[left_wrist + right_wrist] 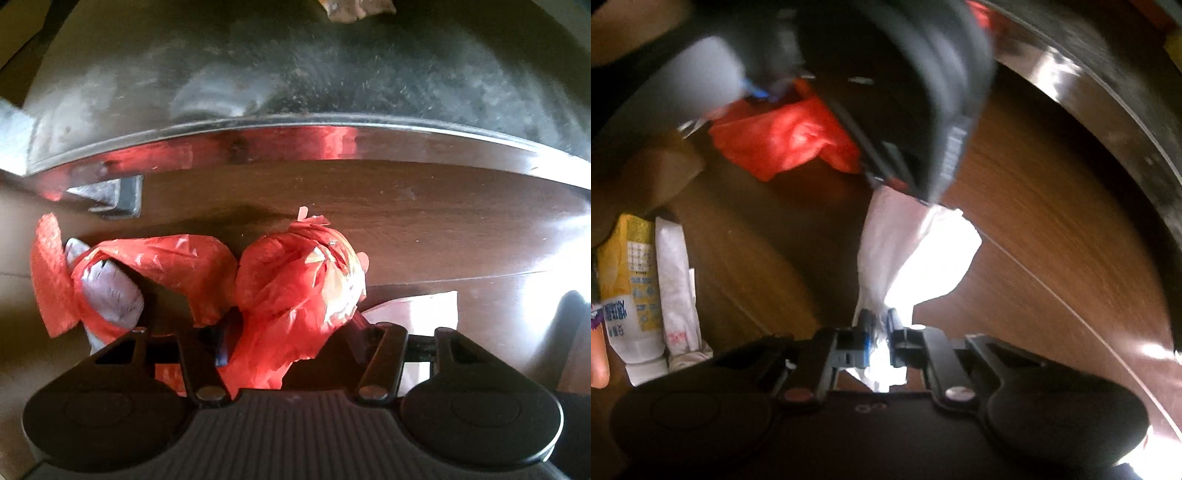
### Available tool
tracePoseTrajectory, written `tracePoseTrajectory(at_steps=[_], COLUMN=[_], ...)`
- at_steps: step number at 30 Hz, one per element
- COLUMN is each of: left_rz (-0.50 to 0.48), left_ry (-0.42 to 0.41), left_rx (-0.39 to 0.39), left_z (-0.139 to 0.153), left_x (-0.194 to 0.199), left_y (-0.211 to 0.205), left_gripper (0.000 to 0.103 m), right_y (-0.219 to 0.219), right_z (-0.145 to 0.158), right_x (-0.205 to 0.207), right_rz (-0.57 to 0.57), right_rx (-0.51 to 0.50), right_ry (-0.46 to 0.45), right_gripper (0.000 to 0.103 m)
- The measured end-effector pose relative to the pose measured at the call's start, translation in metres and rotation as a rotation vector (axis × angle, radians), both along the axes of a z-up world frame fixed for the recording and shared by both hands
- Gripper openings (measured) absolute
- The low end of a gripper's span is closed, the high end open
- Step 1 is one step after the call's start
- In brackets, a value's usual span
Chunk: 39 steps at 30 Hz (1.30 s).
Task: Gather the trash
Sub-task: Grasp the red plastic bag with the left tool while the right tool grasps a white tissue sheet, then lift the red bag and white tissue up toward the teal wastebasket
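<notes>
Here, crinkled red plastic bag [295,273], white tissue [916,254] (crumpled)

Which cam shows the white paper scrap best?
Right wrist: the white paper scrap lies whole on the wooden table, pinched by the right gripper. Left wrist shows only a corner behind its gripper.

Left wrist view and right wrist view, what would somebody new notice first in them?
Most striking is the crumpled red plastic bag on the dark wooden table, sitting between the left gripper fingers just below a shiny metal rim. In the right wrist view, the right gripper is pinched shut on a bright white paper scrap. A yellow and white tube lies at the far left.
</notes>
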<state>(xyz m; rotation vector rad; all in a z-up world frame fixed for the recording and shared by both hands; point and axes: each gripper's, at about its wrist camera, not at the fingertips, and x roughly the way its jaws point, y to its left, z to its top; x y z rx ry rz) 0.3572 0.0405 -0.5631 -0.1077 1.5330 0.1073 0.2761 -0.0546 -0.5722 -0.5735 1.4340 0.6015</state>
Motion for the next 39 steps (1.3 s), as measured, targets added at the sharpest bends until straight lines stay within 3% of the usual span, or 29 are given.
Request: tracePoseTrajectory(at_steps=[6,14,24,39], left_rz=[0.031,0.076,0.150,0.140], left_ry=[-0.035,-0.101,-0.255,-0.501], left_rx=[-0.017,-0.060,-0.100,-0.131], left_z=[0.045,0.128,0.247,0.411], left_x=[-0.013,-0.035,-0.074,-0.162], left_y=[0.001,-0.003,0.008,0.002], left_gripper=[0.057,0.057,0.057,0.057], right_y=[-0.028,-0.045,-0.060,-0.061], right_z=[0.028,0.106,0.233,0.418], right_x=[0.000,-0.005,-0.022,-0.098], right_rz=[-0.166,-0.304,-0.241,-0.173], right_rx=[-0.023,0.034,0.115,0.305], right_ry=[0.009,-0.041,-0.154,-0.416], right_gripper=[0.006,0.006,0.006,0.006])
